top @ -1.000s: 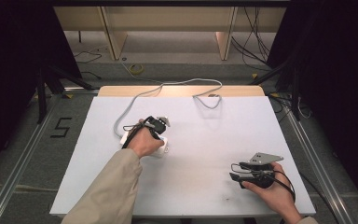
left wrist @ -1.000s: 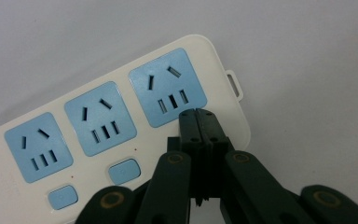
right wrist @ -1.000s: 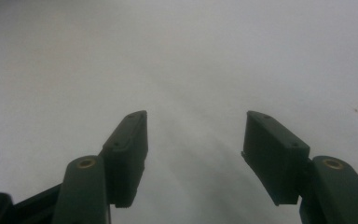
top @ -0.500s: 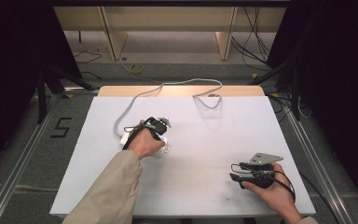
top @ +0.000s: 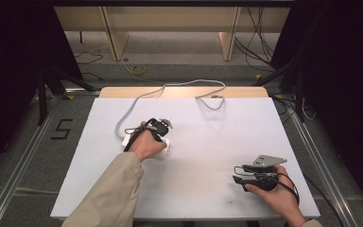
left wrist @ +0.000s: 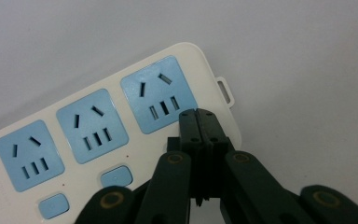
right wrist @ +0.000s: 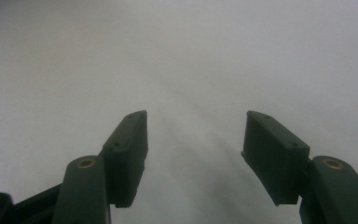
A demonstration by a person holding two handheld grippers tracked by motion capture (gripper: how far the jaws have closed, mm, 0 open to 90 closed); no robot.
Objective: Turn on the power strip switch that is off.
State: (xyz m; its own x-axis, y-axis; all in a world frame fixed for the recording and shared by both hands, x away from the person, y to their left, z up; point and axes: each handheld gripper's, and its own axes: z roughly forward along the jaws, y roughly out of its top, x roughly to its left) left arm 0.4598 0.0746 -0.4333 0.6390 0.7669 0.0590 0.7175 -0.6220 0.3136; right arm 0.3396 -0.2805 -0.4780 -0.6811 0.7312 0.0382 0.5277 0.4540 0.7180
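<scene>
Left gripper view: the left tongs (left wrist: pixel 199 122) sit clenched, empty, tips over the power strip (left wrist: pixel 107 140). The strip is judged rigid, light and slick; grip across its long edges. Right tongs (right wrist: pixel 193 154) stand released, well apart from the strip.

Overhead view; two close, perhaps table-level views

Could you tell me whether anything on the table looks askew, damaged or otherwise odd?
Nothing stands out. The power strip lies flat on the table, unbroken, sockets empty, its cable looping loosely toward the far edge. The left hand-held gripper rests shut over it; the right hand-held gripper is open above bare tabletop.
</scene>
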